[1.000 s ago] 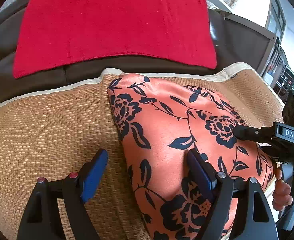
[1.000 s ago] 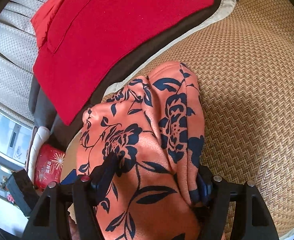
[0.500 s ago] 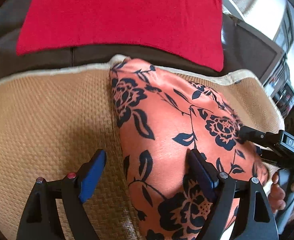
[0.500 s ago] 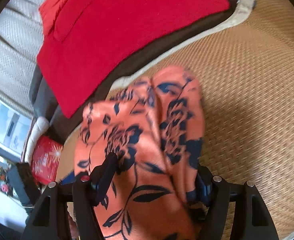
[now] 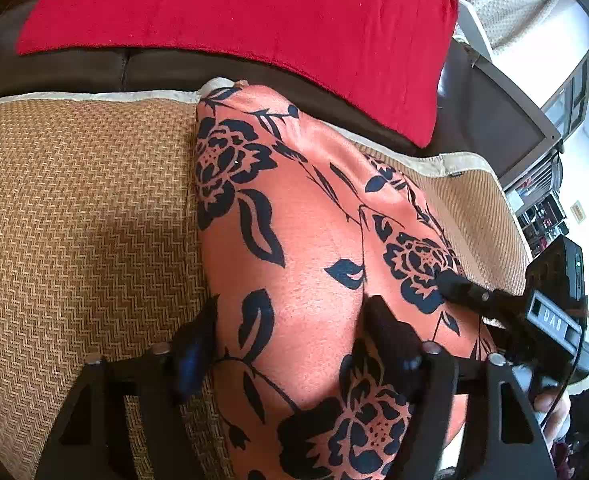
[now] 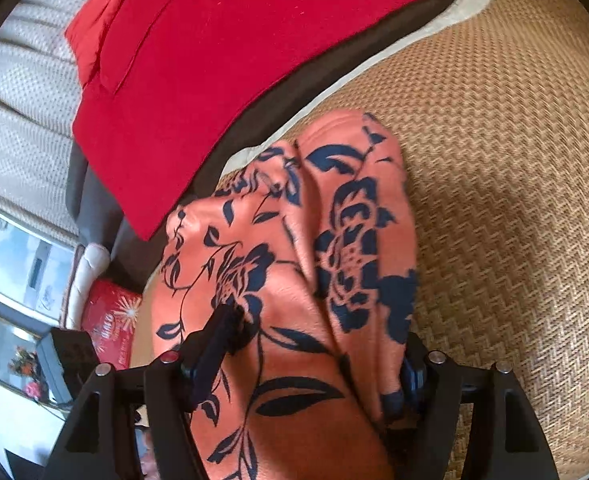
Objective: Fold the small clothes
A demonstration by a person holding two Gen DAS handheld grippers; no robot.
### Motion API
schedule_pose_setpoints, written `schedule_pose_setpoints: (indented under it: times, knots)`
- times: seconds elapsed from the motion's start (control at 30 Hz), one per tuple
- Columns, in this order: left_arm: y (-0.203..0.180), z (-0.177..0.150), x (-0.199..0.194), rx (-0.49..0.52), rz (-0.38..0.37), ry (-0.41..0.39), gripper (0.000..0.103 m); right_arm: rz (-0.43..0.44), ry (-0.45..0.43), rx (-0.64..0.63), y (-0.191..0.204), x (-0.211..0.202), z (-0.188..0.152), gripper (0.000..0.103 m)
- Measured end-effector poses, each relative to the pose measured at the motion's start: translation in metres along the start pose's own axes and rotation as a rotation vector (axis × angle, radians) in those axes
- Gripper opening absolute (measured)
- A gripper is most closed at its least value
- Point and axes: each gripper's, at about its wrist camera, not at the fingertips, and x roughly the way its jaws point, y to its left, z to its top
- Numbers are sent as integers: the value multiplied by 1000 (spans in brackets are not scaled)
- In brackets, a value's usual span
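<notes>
1. Lying on the woven mat (image 5: 82, 216) is the orange floral garment (image 5: 314, 264), bunched into a long mound whose far end reaches the mat's pale border, close to the red cloth (image 5: 254, 12) spread on the dark sofa (image 5: 490, 120) behind.
2. The left gripper (image 5: 290, 340) straddles the near part of the mound: its fingers (image 5: 390, 340) are closing with the cloth between them, one at the garment's edge by the mat and one pressed into a crease on top.
3. The right gripper (image 6: 314, 356) also has the garment between its fingers (image 6: 214, 344); one sits on top of the fabric, the other is partly buried behind a fold, and I cannot tell whether they are pinching it.
4. Only the left wrist view shows the other gripper from outside, its dark tip resting on a printed flower, with part of a hand (image 5: 550, 412) below it.
5. Only the right wrist view shows the lengthwise fold splitting the garment into two ridges, plus a red patterned package (image 6: 110, 320) and a pale quilted backrest (image 6: 26, 112).
</notes>
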Motion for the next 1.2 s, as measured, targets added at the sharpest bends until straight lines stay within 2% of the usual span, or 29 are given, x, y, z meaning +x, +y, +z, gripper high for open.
schedule_pose_setpoints:
  times: [0.13,0.3,0.4,0.63,0.73,0.8,0.87,0.93,0.97,1.0,1.07,1.13,1.2]
  knots:
    - [-5,2,-4,44,18,-34,55,-42,5,-95,22,9,-10,72]
    - [-8,6,-15,68,26,-78,43,-94,-29,-237,57,16,-23,57]
    - [-8,5,-30,84,26,-117,41,-104,-70,-312,79,17,-30,50]
    - [-8,7,-78,117,44,-280,41,-54,-217,-417,128,4,-44,46]
    - [4,11,-89,110,98,-323,42,-19,-244,-414,141,13,-41,46]
    - [13,12,-80,89,158,-302,46,-17,-225,-399,143,25,-38,46]
    - [25,12,-62,61,242,-237,50,-52,-153,-362,139,48,-35,48]
    - [38,12,-43,34,341,-162,57,-152,-52,-304,130,75,-34,53]
    - [43,11,-42,20,349,-160,58,-183,-37,-287,127,80,-34,59]
    - [46,9,-47,4,330,-182,58,-168,-38,-273,126,80,-33,59]
    - [44,8,-63,14,329,-228,58,-161,-102,-274,129,59,-33,59]
    - [38,5,-81,66,360,-294,59,-153,-189,-291,132,34,-36,59]
    - [35,-1,-93,87,378,-320,61,-147,-254,-300,134,18,-39,60]
